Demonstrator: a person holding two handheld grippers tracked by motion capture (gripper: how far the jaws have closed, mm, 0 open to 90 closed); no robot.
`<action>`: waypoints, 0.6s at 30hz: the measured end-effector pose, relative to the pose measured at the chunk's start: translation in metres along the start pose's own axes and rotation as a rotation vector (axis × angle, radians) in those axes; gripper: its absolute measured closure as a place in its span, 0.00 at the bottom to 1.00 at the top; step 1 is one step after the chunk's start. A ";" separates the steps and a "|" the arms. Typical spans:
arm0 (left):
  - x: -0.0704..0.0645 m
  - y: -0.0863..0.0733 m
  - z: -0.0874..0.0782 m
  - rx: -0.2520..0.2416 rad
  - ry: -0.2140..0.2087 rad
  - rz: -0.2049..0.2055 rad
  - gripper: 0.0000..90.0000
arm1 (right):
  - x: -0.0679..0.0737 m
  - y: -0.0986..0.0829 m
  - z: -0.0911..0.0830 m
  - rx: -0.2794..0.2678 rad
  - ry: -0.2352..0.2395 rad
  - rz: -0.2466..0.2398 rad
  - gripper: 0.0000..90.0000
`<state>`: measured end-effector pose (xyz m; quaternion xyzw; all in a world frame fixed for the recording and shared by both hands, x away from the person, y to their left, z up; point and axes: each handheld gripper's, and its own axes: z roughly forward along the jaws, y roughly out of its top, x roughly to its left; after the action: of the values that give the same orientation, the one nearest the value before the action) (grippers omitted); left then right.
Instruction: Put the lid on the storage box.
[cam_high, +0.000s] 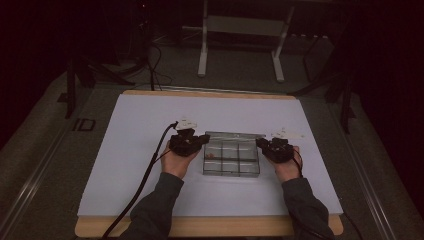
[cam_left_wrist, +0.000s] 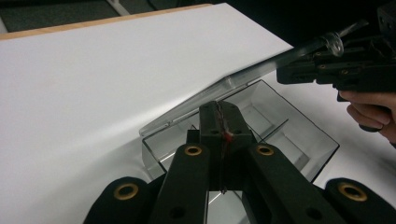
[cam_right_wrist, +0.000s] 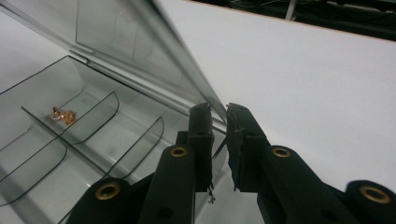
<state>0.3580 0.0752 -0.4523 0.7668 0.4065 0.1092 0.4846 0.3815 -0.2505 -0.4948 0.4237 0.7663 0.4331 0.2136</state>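
A clear plastic compartment box (cam_high: 231, 161) lies mid-board, its lid (cam_left_wrist: 224, 86) tilted up. My left gripper (cam_high: 204, 138) hovers over the box's left side, shut on a small red thing (cam_left_wrist: 227, 135) pinched between its jaws (cam_left_wrist: 219, 109). My right gripper (cam_high: 260, 143) is at the box's right edge, shut on the edge of the raised lid (cam_right_wrist: 154, 51), which runs between its jaws (cam_right_wrist: 219, 112). In the left gripper view the right gripper (cam_left_wrist: 336, 70) holds the lid's corner up. A small gold trinket (cam_right_wrist: 63, 115) rests in one compartment, also seen as a reddish speck (cam_high: 210, 155).
The box sits on a white board (cam_high: 150, 165) over a wooden tabletop (cam_high: 210, 226). A black cable (cam_high: 145, 180) trails from the left gripper toward the front edge. A metal stand (cam_high: 240, 30) is on the floor beyond the table.
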 end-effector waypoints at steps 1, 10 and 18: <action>-0.001 0.000 0.000 0.004 -0.001 0.005 1.00 | -0.001 -0.001 0.000 0.002 0.007 0.004 0.89; -0.007 -0.003 0.002 0.019 -0.001 0.032 0.99 | -0.002 -0.010 -0.005 0.030 0.054 0.043 0.88; -0.009 -0.006 0.005 0.027 -0.008 0.037 0.99 | -0.002 -0.022 -0.016 0.049 0.081 0.062 0.95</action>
<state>0.3520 0.0662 -0.4575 0.7810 0.3919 0.1098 0.4737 0.3612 -0.2660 -0.5053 0.4343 0.7714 0.4374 0.1583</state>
